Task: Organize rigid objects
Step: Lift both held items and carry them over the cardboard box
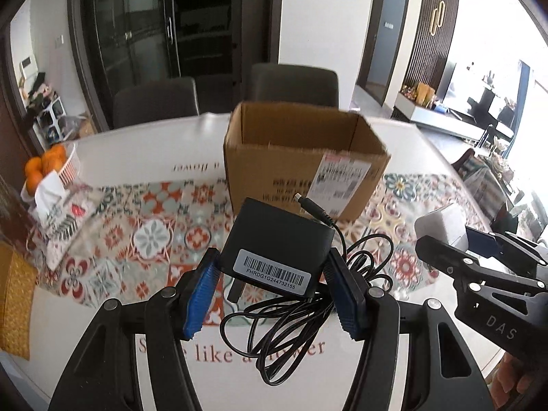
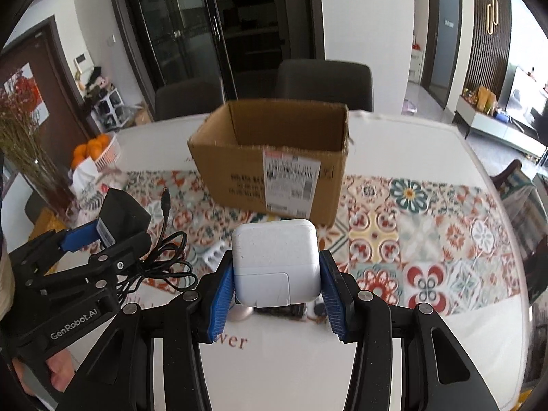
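Observation:
My left gripper (image 1: 274, 284) is shut on a black power adapter (image 1: 277, 239) with a barcode label, held above the table; its black cable (image 1: 308, 315) hangs in loops below. My right gripper (image 2: 275, 291) is shut on a white square charger (image 2: 275, 260), also lifted. An open cardboard box (image 1: 301, 157) stands on the patterned runner just beyond both grippers; it also shows in the right wrist view (image 2: 274, 157). The right gripper with the white charger (image 1: 441, 222) shows at the right of the left wrist view. The left gripper with the black adapter (image 2: 120, 212) shows at the left of the right wrist view.
A white basket of oranges (image 2: 99, 150) and a tissue pack (image 1: 51, 198) sit at the table's far left. A vase of dried flowers (image 2: 24, 144) stands left. Small items (image 2: 284, 310) lie on the table under the white charger. Dark chairs (image 2: 325, 82) stand behind the table.

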Tool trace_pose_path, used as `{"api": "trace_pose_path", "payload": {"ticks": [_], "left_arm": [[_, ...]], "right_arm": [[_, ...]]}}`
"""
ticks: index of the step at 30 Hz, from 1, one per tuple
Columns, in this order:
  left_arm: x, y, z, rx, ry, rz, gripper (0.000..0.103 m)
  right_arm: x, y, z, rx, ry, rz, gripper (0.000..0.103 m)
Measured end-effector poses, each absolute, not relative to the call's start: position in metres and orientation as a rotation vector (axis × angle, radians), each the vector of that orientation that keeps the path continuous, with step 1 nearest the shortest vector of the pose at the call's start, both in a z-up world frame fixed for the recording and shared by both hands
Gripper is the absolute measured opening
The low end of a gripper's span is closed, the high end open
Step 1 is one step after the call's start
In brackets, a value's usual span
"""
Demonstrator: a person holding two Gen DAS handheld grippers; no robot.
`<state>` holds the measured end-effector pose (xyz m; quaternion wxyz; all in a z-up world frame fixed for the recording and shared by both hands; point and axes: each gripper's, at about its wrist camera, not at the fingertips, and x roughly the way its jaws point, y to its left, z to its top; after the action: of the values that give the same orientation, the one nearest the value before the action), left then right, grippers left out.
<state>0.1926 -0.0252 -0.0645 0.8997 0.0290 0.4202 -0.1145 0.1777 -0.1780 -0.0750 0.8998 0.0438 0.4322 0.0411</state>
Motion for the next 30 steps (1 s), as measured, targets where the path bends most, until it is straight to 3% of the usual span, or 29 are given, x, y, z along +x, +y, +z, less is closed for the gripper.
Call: {"api": "trace_pose_path", "payload": {"ticks": [30], "left_arm": [[0.297, -0.047, -0.003, 0.1, 0.74, -0.257, 0.061]], "right_arm": [[0.279, -0.19, -0.014, 0.048, 0.737, 0.076, 0.047]]}}
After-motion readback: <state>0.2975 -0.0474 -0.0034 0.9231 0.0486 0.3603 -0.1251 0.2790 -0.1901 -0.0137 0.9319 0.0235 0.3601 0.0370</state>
